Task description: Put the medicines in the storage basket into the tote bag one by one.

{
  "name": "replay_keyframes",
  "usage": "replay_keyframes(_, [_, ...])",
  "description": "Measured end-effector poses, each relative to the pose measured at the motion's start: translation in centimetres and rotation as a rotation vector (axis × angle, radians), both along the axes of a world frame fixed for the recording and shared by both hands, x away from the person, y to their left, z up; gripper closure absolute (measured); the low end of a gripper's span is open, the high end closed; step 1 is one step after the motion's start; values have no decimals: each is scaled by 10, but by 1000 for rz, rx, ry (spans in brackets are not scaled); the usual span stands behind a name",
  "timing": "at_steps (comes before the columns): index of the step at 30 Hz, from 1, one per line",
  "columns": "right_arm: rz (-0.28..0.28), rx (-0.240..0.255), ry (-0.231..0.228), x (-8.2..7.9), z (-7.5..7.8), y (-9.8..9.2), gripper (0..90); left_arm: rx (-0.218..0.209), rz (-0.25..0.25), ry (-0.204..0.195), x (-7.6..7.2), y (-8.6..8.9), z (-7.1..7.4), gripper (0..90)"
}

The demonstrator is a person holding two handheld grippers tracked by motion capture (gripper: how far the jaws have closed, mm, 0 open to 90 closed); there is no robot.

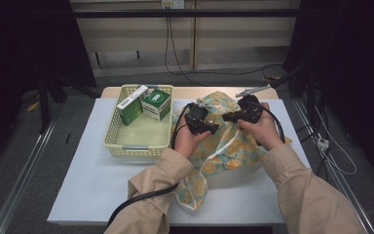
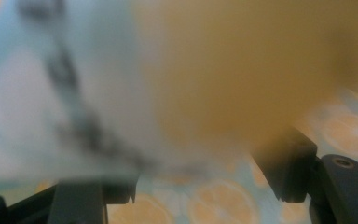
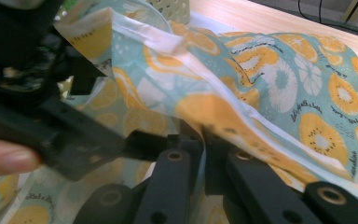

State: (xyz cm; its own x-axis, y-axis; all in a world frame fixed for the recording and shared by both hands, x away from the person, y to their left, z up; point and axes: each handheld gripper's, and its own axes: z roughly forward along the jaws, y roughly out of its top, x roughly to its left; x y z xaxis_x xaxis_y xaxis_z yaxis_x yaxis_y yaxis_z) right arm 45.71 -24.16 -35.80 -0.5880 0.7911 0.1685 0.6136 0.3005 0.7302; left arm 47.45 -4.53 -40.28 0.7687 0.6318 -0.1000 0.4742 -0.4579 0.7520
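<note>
Right gripper (image 3: 204, 140): we see it clamped on the bag's (image 1: 233, 146) edge, mid-table.
Left gripper (image 1: 214, 128): we see jaws apart, bag cloth between.

2 boxes (image 1: 143, 105) in basket (image 1: 114, 131) — bag (image 1: 231, 146) right of it.

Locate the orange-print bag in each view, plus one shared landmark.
High view: orange-print bag right of centre on the table, under both hands.
Left gripper view: blurred bag, very close, beyond the jaws.
Right gripper view: bag across the middle, its edge between the jaws.
Shared landmark: the orange-slice print.
</note>
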Motion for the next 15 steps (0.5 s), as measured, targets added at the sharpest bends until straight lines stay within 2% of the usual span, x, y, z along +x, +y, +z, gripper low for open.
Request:
replay_keyframes(3, [-2,-4,2,-1,-1,0,897,-13,-31,26,-7,11,4,356])
replay_keyframes(7, [-2,-7,2,-2,-3,0,897,-35,-40,45,-14,24,12,328])
replay_keyframes(9, [-5,-8,4,-2,-4,1,897,-30,-47,38,-16,29,18,313])
replay_keyframes(11, [-1,-11,9,-3,-5,1,898,-42,-50,49,-18,34,22,296])
replay_keyframes(13, [-2,-12,9,-3,-6,2,898,-39,-62,38,-21,39,27,294])
replay_keyframes(15, [-2,-12,9,-3,-6,2,897,-54,-67,40,-22,44,30,280])
